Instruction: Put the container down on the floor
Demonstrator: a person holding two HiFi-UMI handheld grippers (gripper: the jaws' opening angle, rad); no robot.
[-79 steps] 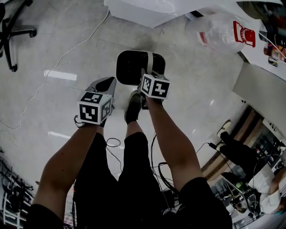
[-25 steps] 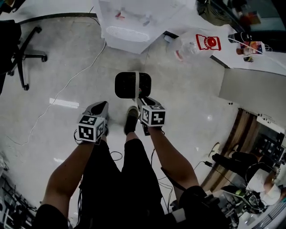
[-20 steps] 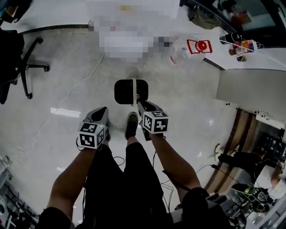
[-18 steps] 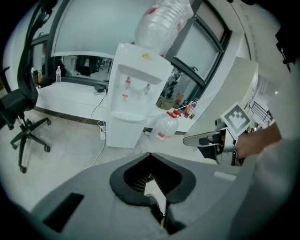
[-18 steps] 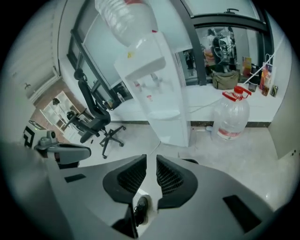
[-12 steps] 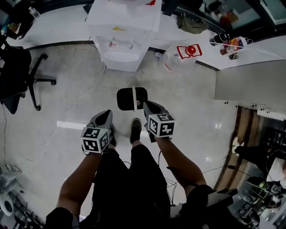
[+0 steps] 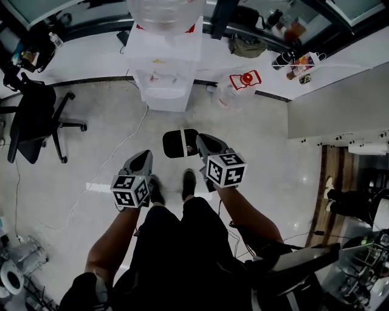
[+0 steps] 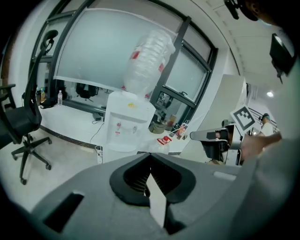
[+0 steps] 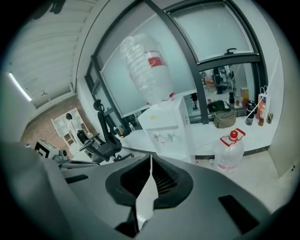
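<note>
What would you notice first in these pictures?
The two grippers with marker cubes, left gripper and right gripper, are held out above the person's legs. The right one's jaws have just been closing, with nothing between them. Just ahead, a black container sits on the pale floor. Beyond it stands a white water dispenser with a big clear bottle on top.

Your left gripper [image 8: 150, 163] shows jaws together, nothing between them. Beyond it stands a white water dispenser [image 8: 124, 129] bearing an upturned bottle [image 8: 146, 61]. An office chair [image 8: 23, 129] stands at left.
</note>
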